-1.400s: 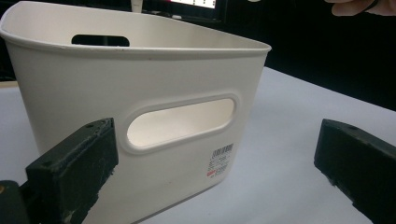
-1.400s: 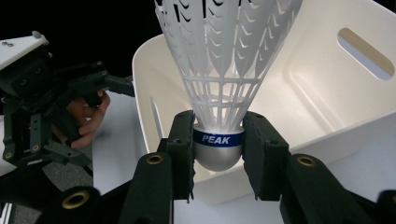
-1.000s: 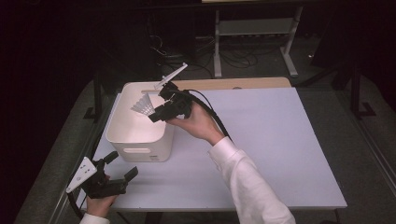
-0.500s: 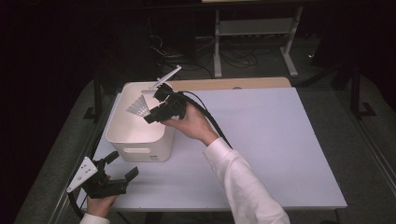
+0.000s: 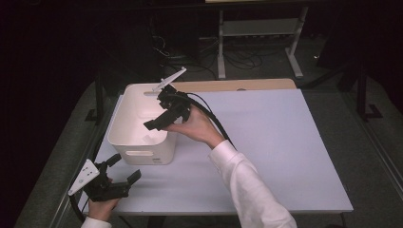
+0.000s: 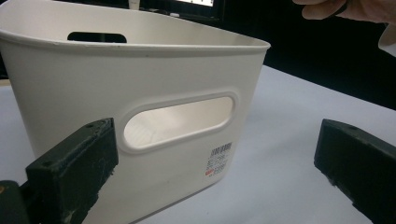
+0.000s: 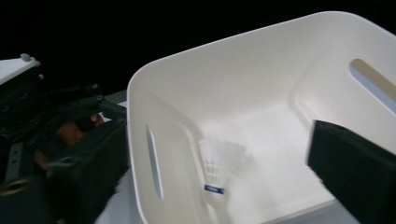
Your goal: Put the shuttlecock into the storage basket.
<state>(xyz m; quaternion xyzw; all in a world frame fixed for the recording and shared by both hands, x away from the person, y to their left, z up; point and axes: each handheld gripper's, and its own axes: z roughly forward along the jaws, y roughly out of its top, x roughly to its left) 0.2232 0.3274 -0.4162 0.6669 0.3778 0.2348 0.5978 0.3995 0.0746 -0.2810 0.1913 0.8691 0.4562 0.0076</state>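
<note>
At the near left corner of the pale, matte tabletop (image 5: pixel 285 142), the left gripper (image 5: pixel 124 169) rests low in a hand, its blocky black fingers (image 6: pixel 74 172) spread wide with nothing between them, pointing at the near wall of the bin (image 5: pixel 142 154). The bin is smooth white plastic, a rounded rectangular tub with an oval handle slot in each end wall and a small barcode sticker low on the near one. Inside it, on the floor by the near wall, lies a white shuttlecock (image 7: pixel 217 165), its ribbed, lattice-like skirt towards the middle of the bin and its rounded cork end, ringed with a blue band, towards the wall. Over the bin's right rim hangs the right gripper (image 5: pixel 157 121), tilted down; its fingers (image 7: pixel 350 168) have just been opening and stand apart, empty, with the shuttlecock below them.
</note>
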